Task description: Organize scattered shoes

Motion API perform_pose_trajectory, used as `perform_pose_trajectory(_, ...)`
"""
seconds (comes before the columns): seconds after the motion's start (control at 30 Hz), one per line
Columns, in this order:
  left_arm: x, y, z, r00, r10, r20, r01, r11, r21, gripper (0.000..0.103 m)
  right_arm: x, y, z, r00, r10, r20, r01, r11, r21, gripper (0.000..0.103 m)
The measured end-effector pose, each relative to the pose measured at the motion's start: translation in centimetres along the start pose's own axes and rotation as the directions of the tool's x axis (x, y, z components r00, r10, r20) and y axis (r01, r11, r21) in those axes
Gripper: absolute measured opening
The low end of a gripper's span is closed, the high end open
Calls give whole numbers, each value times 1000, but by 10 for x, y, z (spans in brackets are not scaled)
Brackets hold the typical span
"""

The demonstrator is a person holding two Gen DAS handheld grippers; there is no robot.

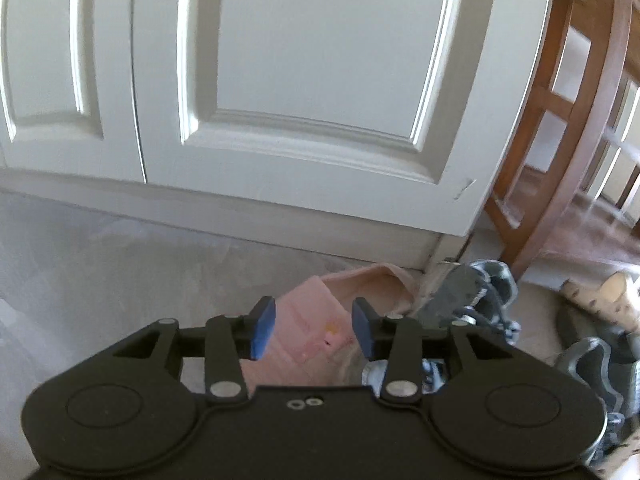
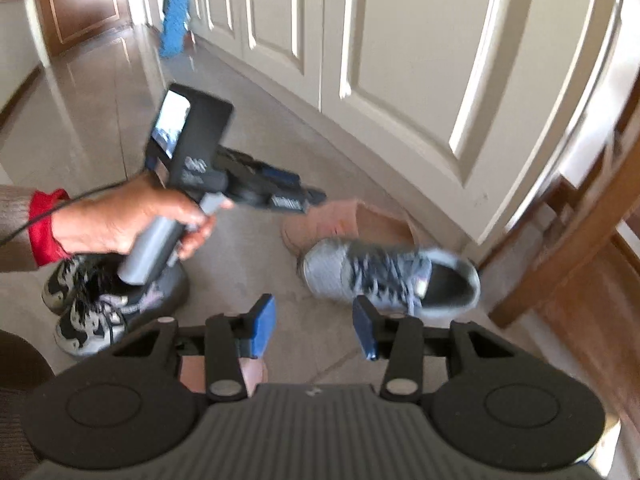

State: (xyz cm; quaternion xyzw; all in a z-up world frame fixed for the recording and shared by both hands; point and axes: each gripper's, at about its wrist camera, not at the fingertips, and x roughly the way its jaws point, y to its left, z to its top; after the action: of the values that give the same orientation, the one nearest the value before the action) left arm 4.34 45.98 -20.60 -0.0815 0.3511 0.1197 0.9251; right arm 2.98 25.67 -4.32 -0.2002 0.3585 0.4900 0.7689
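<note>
Both of your grippers, left gripper (image 1: pixel 314 330) and right gripper (image 2: pixel 314 328), hover with jaws spread and empty near the pink shoe (image 2: pixel 352 222) and grey sneaker (image 2: pixel 384 276).

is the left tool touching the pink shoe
Apart. The right wrist view shows the left tool open in the air, floor visible between it and the pink shoe.

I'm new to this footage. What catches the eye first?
A grey lace-up sneaker lies on the pale floor near the white panelled doors, partly over a pink suede shoe. A hand aims the left tongs, open, towards them; black-and-white trainers sit left.
</note>
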Motion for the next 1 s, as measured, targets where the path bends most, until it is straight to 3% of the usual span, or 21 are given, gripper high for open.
perform_pose_trajectory(0.17,42,-11,10,997,4,-83,0,999,48,44,33,-28,-8,997,60,42,-64,992,109,47)
perform_pose_trajectory(0.3,77,-21,19,992,48,-115,-36,994,99,44,57,-47,-12,993,106,52,-114,974,194,47)
perform_pose_trajectory(0.53,134,-31,24,962,142,-235,-97,977,190,44,70,-65,-23,988,145,51,-153,961,231,47)
perform_pose_trajectory(0.6,140,-33,24,955,160,-248,-113,974,194,41,71,-67,-28,989,144,39,-149,963,223,47)
perform_pose_trajectory(0.67,150,-34,22,943,196,-270,-150,972,183,20,69,-70,-33,990,141,31,-144,963,228,47)
perform_pose_trajectory(0.77,148,-33,16,942,218,-255,-182,971,158,8,64,-75,-38,990,136,32,-140,957,252,47)
perform_pose_trajectory(0.87,132,-32,6,952,225,-206,-198,970,144,7,60,-77,-41,992,122,42,-129,955,268,47)
perform_pose_trajectory(1.0,110,-20,-5,951,250,-180,-231,966,119,7,59,-73,-34,994,94,62,-107,959,261,47)
